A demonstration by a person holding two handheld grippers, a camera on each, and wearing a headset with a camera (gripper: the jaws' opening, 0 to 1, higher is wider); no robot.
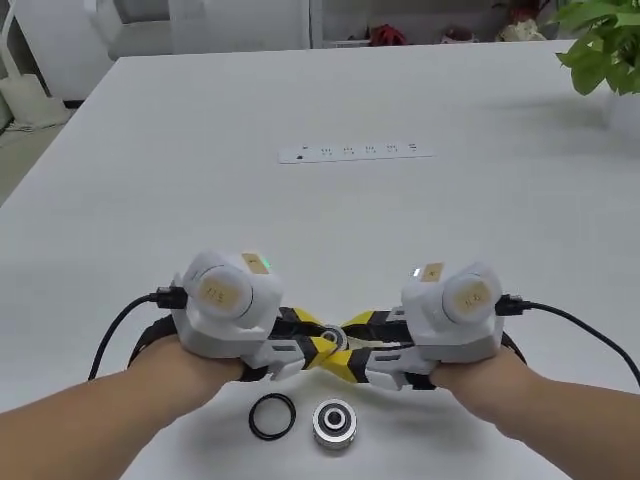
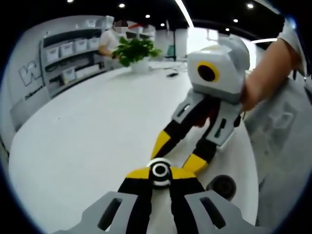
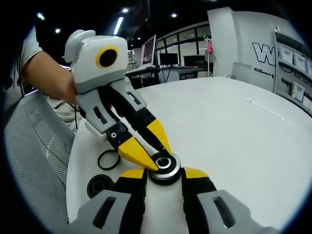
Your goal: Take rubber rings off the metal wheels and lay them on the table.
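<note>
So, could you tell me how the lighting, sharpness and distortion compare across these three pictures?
Head view: soft even light, barely any shadow by the rubber ring and loose wheel, all sharp. Left gripper view: strong fisheye bend, blown-out bright patch at top, held wheel slightly soft. Right gripper view: same bend, ceiling lamps glaring, held wheel crisp.

Two grippers are counted: the left gripper (image 1: 322, 348) and the right gripper (image 1: 342, 346). There are two metal wheels, the held wheel (image 1: 331, 338) between their tips and the lying wheel (image 1: 334, 421) at its 6 o'clock. One loose rubber ring (image 1: 272, 416) sits at the lying wheel's 9 o'clock. There is also one power strip (image 1: 355, 152) and one potted plant (image 1: 600, 40).
</note>
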